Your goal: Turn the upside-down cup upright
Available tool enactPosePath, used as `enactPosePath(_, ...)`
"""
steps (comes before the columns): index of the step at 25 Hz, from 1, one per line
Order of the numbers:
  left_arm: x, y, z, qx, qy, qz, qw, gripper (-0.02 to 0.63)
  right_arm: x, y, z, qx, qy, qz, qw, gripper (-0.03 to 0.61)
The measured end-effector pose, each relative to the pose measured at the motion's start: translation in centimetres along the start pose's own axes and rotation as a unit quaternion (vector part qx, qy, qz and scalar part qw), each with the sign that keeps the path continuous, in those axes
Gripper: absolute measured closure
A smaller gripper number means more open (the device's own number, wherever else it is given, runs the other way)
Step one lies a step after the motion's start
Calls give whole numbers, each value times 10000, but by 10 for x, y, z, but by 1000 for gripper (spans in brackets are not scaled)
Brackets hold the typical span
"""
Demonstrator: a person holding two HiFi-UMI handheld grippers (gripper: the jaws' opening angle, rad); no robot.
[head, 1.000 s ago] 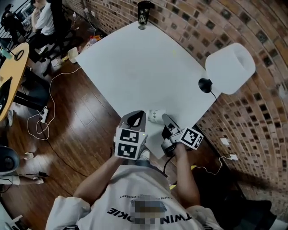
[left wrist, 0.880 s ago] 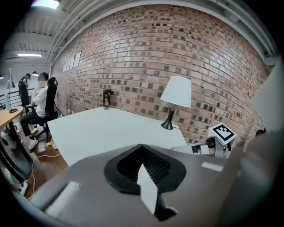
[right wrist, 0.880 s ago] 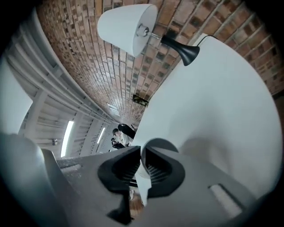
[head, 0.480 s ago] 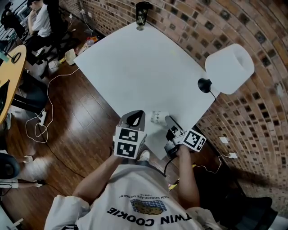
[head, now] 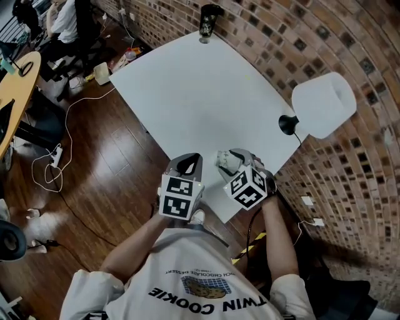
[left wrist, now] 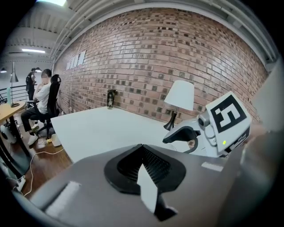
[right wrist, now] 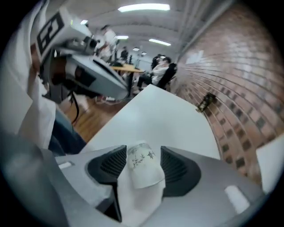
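- Paper cup (right wrist: 143,166): white, with dark print on its side. It sits between the jaws of the right gripper (right wrist: 143,150), over the near corner of the white table (head: 187,94).
- Cup axis: it runs along the gripper's own line, narrow end far, wide end toward the gripper body. The gripper looks down at the table, so the narrow end is probably lowest and the cup upright or close to it. No view shows contact with the table, so I cannot confirm it.
- Right gripper: jaws opening, one ribbed pad on each side of the cup, no squeeze visible. This reads as a release.
- Left gripper (left wrist: 143,165): jaws together, nothing between them. It is just left of the cup at the near table edge. The right hand is the nearer one, since the cup is inside its jaws.
- Next move (judgement): back the right gripper off along its own line, toward the cup's wide end, so neither pad drags the wall and tips it.
- Surroundings: lamp (head: 324,103) at the right edge and dark tumbler (head: 208,19) at the far corner, both well apart from the cup.
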State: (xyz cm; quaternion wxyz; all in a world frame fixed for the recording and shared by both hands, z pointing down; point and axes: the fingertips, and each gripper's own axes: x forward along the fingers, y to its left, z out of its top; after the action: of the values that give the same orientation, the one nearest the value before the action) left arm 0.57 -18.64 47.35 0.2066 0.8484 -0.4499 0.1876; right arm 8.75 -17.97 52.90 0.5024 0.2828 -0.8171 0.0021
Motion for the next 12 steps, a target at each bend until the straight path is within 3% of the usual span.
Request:
enactPosePath(3, -5, 8, 1, -72, -34, 63, 9999, 611, 23, 9, 3, -1103, 606, 227, 9918, 334)
enactPosePath(6, -12, 21, 4, -166, -113, 190, 9996, 611, 41, 16, -4, -1908, 1152, 507, 9735, 308)
enactPosePath(12, -21, 43, 1, -326, -181, 381, 9986, 611, 64, 14, -14, -2534, 1744, 535, 9500, 304)
